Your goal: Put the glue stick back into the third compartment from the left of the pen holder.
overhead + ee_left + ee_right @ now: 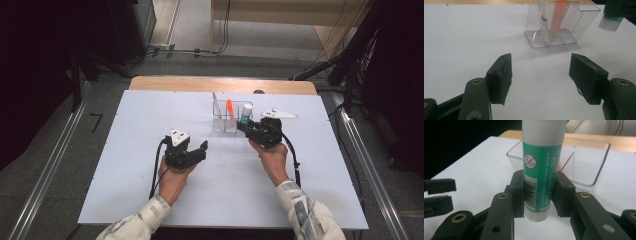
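Note:
My right gripper [244, 126] [539, 193] is shut on a green and white glue stick [246, 114] [541, 162], which stands upright, lifted just off the white surface beside a clear divided organizer [223, 125] [590, 160]. The organizer [584, 22] holds an orange marker [230, 111] [559, 15] and a clear pen [216, 105] [543, 23]. My left gripper [202, 148] [540, 75] is open with nothing between its jaws, a short way to the front left of the organizer. The glue stick's end [610, 23] is at the top right of the left gripper view.
A white board [125, 150] covers the wooden table [200, 84]. Dark stands, cables and metal rails run along both sides on the floor. The left gripper's jaws [439, 195] sit at the left edge of the right gripper view.

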